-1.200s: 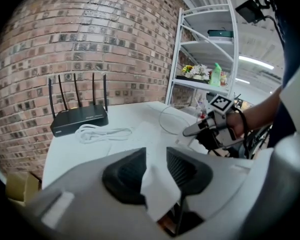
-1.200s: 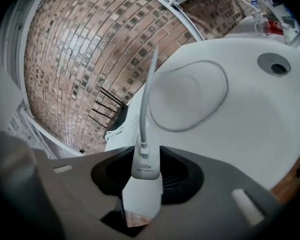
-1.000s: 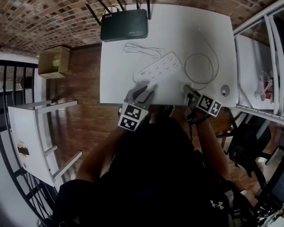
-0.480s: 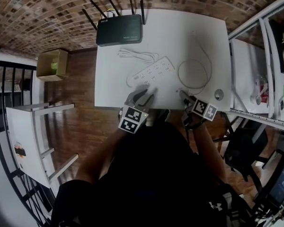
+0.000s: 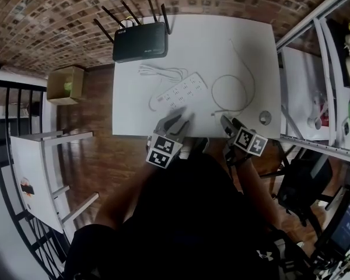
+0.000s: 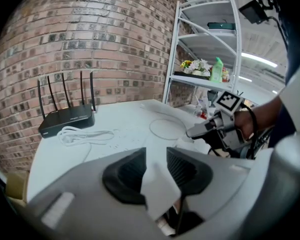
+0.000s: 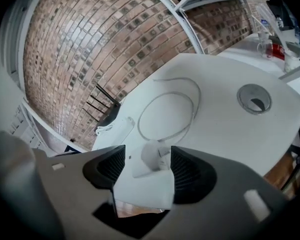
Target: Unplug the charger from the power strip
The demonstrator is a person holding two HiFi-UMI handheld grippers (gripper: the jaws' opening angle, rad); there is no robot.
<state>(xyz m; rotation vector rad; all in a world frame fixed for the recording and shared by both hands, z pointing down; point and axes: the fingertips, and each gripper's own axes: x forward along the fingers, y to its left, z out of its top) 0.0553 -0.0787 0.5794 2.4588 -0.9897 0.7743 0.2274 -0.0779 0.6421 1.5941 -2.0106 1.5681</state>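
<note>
Black ribbed pads on my right fingers (image 7: 190,171) stand parted and clamp nothing. The white charger (image 7: 151,159) shows in the gap between them, lying on the counter (image 7: 225,134) just past the tips. Whether a pad already brushes its side I cannot tell. My left fingers (image 6: 127,176) are also spread and empty, hanging at the near edge of the counter with only white surface showing between them.

Further out, the charger's thin cable (image 7: 165,114) runs off in a loose loop. The power strip (image 7: 115,127) lies well apart from the charger, up toward the router (image 5: 140,41), beside a bundled white cord (image 5: 160,72). From that gap I judge the plug is already out of the strip.

The charger sits close to the counter's near edge, so closing off-centre is my main worry. One pad landing first would shove the smooth block sideways or spin it, and it could skate off the edge toward me. The loop is the next trouble: lifting or dragging the charger quickly would pull the slack across the counter. It could catch the round grommet (image 7: 254,99) to the right. My left fingers steady nothing, so nothing would stop a slide.
</note>
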